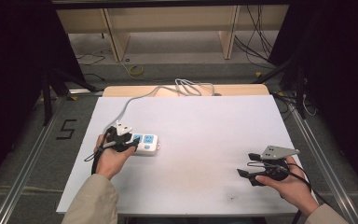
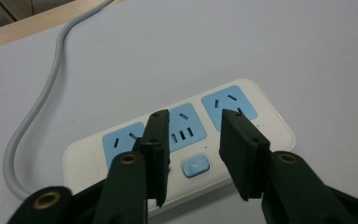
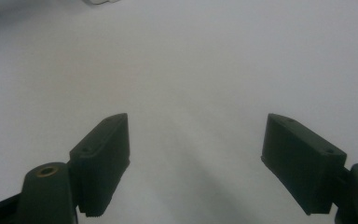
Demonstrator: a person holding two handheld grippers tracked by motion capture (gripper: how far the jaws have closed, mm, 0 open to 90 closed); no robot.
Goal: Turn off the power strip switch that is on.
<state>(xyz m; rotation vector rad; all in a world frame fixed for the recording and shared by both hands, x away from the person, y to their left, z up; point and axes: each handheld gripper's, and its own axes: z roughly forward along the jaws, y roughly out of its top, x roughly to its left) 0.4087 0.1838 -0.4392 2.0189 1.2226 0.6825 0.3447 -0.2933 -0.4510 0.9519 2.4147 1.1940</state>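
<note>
Working from the white table down, you keep the white plastic power strip with blue sockets lying flat at its left edge, your left gripper hovering partly spread over its small blue switch, pinching nothing, while your right gripper rests wide apart, empty, well away.

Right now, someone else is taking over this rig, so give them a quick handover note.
Left gripper: jaws partly open, nothing between them, poised just above the power strip near its blue switch button.
Right gripper: jaws wide open, holding nothing, idle over bare table at the right.
Power strip lies flat at the table's left, its grey cable running off the far edge; no plug in any socket.
Done: cannot tell whether the switch was pressed.
Left: probably the switch; check it.
</note>
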